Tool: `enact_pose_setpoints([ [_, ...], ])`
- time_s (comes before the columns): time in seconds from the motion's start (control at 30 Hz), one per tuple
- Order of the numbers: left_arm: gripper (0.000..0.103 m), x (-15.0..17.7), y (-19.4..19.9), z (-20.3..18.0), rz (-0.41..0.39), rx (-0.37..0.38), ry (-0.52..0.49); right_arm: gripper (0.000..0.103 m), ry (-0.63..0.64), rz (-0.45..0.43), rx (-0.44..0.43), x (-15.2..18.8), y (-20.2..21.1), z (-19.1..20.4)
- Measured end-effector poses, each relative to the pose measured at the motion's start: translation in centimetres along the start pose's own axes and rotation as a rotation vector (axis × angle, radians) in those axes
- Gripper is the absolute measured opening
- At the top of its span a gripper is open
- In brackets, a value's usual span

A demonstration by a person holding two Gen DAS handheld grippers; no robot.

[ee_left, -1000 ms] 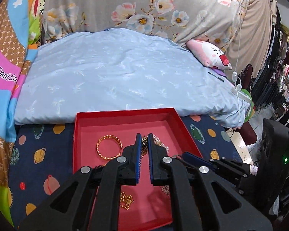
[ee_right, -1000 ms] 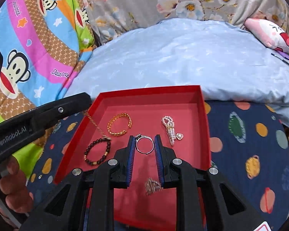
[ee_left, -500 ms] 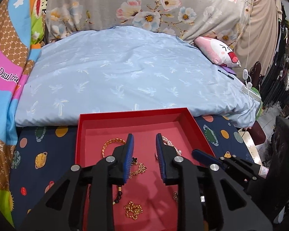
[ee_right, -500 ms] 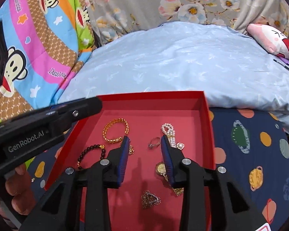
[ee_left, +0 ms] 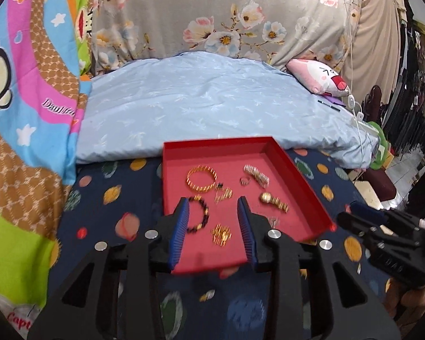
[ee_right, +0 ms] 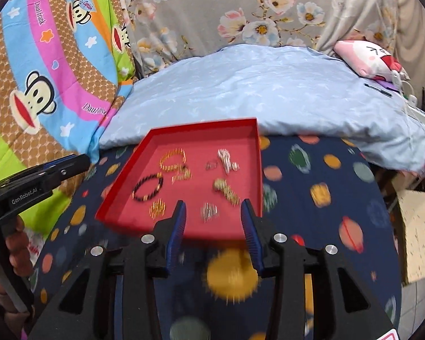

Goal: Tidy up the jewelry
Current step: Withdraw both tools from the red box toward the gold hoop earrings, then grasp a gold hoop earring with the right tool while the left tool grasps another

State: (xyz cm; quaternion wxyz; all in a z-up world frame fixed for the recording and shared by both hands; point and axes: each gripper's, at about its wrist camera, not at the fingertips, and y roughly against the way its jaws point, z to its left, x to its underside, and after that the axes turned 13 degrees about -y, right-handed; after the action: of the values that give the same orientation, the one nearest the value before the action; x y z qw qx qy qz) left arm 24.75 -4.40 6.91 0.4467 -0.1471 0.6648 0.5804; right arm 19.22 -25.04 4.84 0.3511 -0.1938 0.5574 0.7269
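A red tray (ee_left: 297, 175) lies on the dark planet-print sheet and holds several pieces. In it are a gold bangle (ee_left: 201, 178), a dark bead bracelet (ee_left: 199, 215), a pearl piece (ee_left: 256, 174), a small ring (ee_left: 244, 181), a gold watch (ee_left: 273, 199) and a gold chain clump (ee_left: 220, 233). My left gripper (ee_left: 213, 212) hovers over the tray's near edge, its jaws opening with nothing gripped. My right gripper (ee_right: 213, 206) hangs at the near rim of the tray (ee_right: 201, 126), its jaws also opening and empty. A silver pendant (ee_right: 209, 211) lies just beyond the right gripper.
A light blue quilt (ee_left: 212, 107) lies behind the tray, with a pink plush pillow (ee_left: 320, 79) at its right. A monkey-print blanket (ee_right: 51, 65) rises on the left. The bed ends at the right, with a beige box (ee_right: 416, 232) beside it.
Both grippers have drawn back from the tray and their jaws have spread apart. The ring that sat between the right fingers now lies loose in the tray.
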Motion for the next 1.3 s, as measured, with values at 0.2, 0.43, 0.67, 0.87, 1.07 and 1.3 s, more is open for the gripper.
enact_pose_setpoints([
  [0.2, 0.034, 4.5, 3.5, 0.2, 0.028, 0.008, 0.040, 0.040, 0.009, 0.015, 0.047, 4.9, 3.7, 0.4],
  [0.43, 0.034, 9.1, 6.2, 0.9, 0.062, 0.009, 0.097, 0.040, -0.031, 0.064, 0.054, 9.8, 6.0, 0.1],
  [0.67, 0.034, 12.1, 7.3, 0.8, 0.094, -0.003, 0.122, 0.040, -0.076, 0.128, 0.059, 13.2, 5.5, -0.4],
  [0.87, 0.038, 14.2, 7.2, 0.4, 0.126, -0.004, 0.144, 0.040, -0.043, 0.145, 0.094, 14.4, 3.6, 0.3],
  [1.07, 0.039, 15.6, 6.6, 0.8, 0.158, -0.001, 0.174, 0.040, -0.050, 0.170, 0.099, 14.8, 1.7, 0.5],
  [1.3, 0.039, 15.9, 6.1, 1.2, 0.168, -0.001, 0.185, 0.029, -0.048, 0.176, 0.115, 14.8, 0.4, 0.7],
])
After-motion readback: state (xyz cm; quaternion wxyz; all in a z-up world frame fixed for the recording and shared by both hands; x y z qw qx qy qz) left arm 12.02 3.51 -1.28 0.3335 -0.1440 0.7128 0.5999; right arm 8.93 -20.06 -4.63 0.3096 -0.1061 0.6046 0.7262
